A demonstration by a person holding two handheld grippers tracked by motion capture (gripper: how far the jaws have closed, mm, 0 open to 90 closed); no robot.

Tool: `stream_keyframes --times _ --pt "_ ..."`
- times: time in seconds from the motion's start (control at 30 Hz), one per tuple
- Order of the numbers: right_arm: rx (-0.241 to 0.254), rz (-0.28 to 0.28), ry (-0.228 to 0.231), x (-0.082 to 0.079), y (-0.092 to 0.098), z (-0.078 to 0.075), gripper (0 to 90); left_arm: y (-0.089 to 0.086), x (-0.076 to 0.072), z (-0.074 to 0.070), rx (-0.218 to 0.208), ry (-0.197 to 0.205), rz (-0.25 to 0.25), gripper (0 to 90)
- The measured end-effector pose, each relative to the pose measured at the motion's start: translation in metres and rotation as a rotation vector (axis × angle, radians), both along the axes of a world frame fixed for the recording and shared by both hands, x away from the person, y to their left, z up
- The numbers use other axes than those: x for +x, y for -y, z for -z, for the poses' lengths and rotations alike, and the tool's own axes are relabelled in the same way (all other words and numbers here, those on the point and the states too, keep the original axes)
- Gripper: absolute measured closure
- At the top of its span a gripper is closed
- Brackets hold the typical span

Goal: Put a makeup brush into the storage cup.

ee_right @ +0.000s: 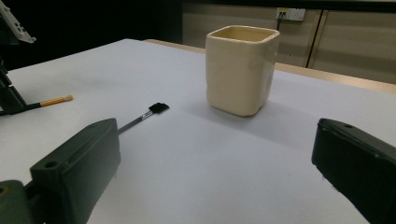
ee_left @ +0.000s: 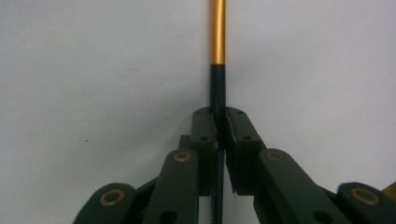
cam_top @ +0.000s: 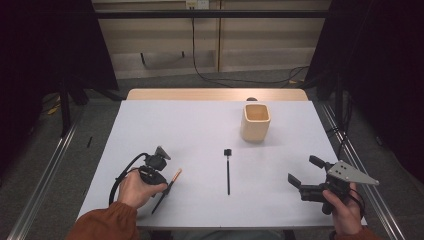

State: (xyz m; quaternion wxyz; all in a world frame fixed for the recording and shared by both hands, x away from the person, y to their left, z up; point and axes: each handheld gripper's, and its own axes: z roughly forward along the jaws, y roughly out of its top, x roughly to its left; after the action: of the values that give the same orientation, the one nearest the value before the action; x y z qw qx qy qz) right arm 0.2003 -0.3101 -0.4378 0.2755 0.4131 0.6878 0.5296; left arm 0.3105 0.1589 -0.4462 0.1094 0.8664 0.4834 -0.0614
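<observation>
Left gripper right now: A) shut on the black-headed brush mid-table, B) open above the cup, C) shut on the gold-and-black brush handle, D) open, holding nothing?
C: in the left gripper view the left gripper has its jaws pressed onto the dark handle of the gold-and-black brush, which lies on the table.

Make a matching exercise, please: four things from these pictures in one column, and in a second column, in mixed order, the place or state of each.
Things
1. left gripper
2. right gripper
3. cream cup
4. black brush

Places or states
a. lies flat at the middle of the table, untouched
b. jaws wide apart, nothing between them
c. stands upright on the far right part of the table
d. jaws closed on the gold-and-black brush

Pairs: 1-d, 2-b, 3-c, 4-a
</observation>
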Motion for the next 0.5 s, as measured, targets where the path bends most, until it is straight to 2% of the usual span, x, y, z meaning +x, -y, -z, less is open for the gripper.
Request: stream_keyframes --times 0.07,0.13,0.4,0.5 --pt "0.001 0.001 -0.001 0.0005 0.0000 0.0002 0.2 0.0039 -0.0010 -0.0007 0.030 0.010 0.017 82.7" --pt "0.000 -0.002 0.000 0.0002 -0.0002 0.0001 0.2 0.0050 -0.0007 -0.0008 0.035 0.011 0.025 82.9" --pt "0.002 -0.002 -0.003 0.0005 -0.0001 0.0003 0.2 0.0025 0.0003 -0.0034 0.021 0.009 0.045 83.5" --pt "0.004 0.001 -0.003 0.0009 -0.0005 0.0004 0.2 -0.0002 0.0019 -0.0036 -0.003 -0.007 0.038 83.5"
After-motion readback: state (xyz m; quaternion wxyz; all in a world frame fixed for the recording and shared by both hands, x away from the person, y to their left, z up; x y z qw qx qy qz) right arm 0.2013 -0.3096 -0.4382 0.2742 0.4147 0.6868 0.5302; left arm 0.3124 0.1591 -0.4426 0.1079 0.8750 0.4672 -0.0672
